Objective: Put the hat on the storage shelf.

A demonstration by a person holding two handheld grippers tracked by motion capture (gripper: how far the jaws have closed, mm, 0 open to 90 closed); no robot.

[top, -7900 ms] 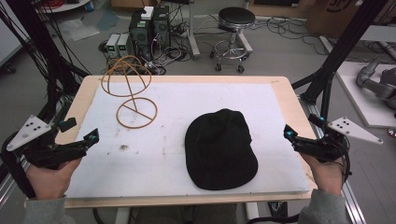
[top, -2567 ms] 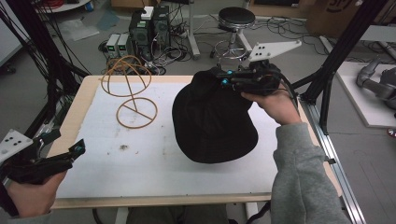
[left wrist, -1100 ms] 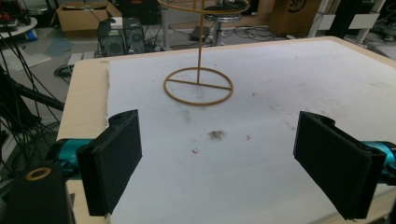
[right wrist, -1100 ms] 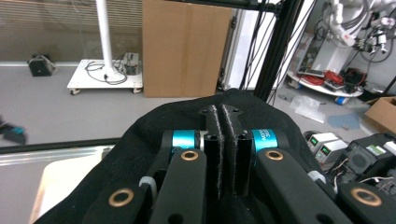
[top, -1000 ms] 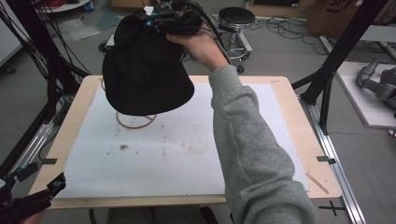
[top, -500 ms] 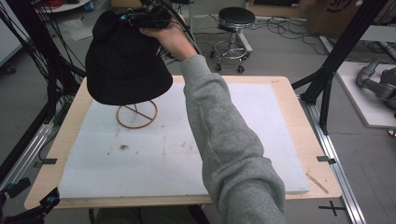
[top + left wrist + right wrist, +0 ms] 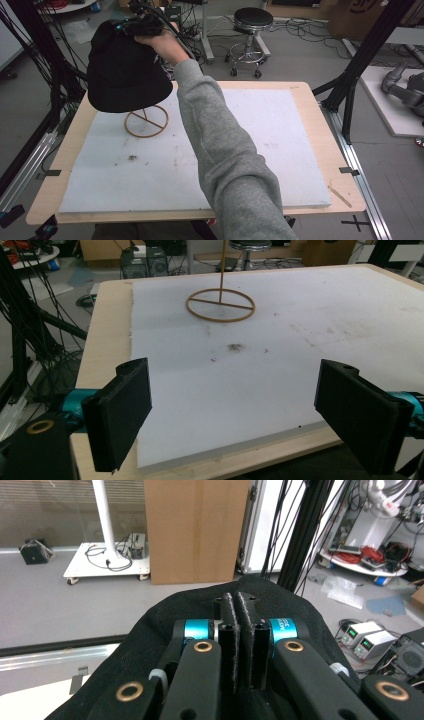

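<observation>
The white foam-topped wooden table (image 7: 260, 130) is the work surface. Over its ten o'clock corner hangs the black fabric cap (image 7: 125, 70), lifted by its crown so the open brim faces down over the tan wire hat stand (image 7: 146, 121), whose ring base shows beneath it. The right gripper (image 7: 135, 27) has its jaws pinched tight on the cap's cloth. At seven o'clock the left gripper (image 7: 232, 412) waits at the near edge, jaws spread wide and holding nothing.
</observation>
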